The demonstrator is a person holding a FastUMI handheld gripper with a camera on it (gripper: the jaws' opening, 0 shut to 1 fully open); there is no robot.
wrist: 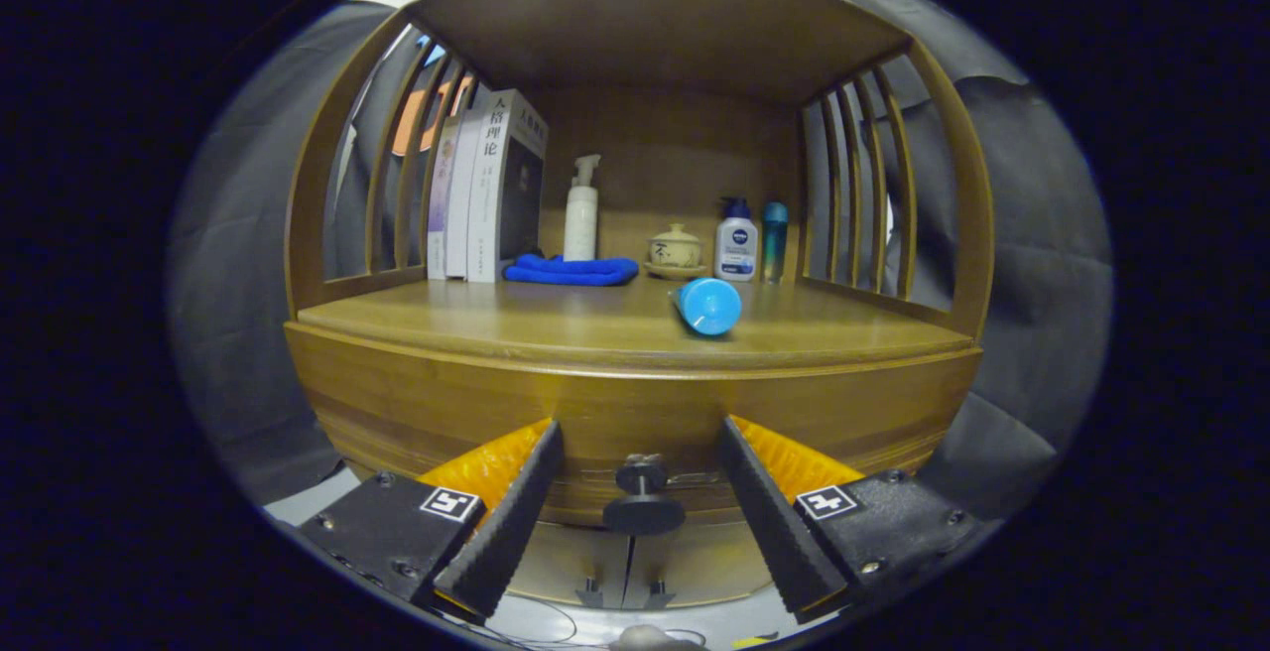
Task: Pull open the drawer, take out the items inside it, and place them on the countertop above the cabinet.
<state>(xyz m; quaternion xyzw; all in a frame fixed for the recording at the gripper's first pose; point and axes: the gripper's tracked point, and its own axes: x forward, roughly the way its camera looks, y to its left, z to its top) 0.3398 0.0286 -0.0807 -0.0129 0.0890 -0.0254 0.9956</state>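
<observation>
A wooden cabinet stands in front of me, its countertop [556, 319] under an arched roof. Below the countertop's front edge runs the drawer front [446, 403], with a black knob [644, 497] in its middle. The drawer looks pushed in. My gripper [640, 443] is open, its two black ribbed fingers [516, 512] standing to either side of the knob without touching it. A blue bottle [707, 306] lies on its side on the countertop, its round end towards me. What the drawer holds is hidden.
At the back of the countertop stand several books [491, 190], a white pump bottle [581, 209], a folded blue cloth [572, 270], a small lidded pot [675, 249], a white and blue bottle [736, 239] and a teal tube [775, 239]. Slatted sides [863, 195] close it in.
</observation>
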